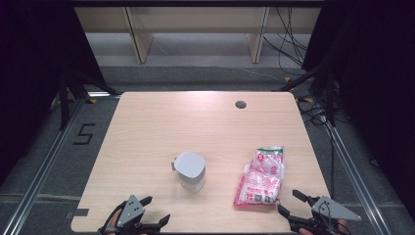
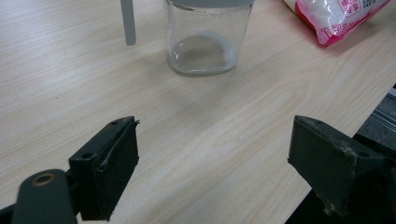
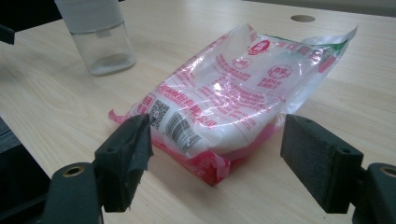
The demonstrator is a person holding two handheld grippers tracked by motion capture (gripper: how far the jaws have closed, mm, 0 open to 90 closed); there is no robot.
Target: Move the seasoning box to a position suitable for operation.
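A clear glass jar [image 1: 191,171] with a grey lid stands near the middle of the wooden table [image 1: 161,127]; a little white residue lies at its bottom [image 2: 203,46]. A pink and clear plastic bag [image 1: 261,177] of white grains lies flat to its right [image 3: 224,107]. My left gripper [image 1: 156,210] rests at the table's front edge, open, jaws wide apart and empty, pointing at the jar. My right gripper [image 1: 292,203] sits at the front right edge, open, its jaws either side of the bag's near end without touching it.
A dark round cable hole [image 1: 240,104] marks the table's far right part. Cables trail on the floor at the back right, and metal rails run along both sides of the table. A grey strip [image 2: 127,21] hangs beside the jar.
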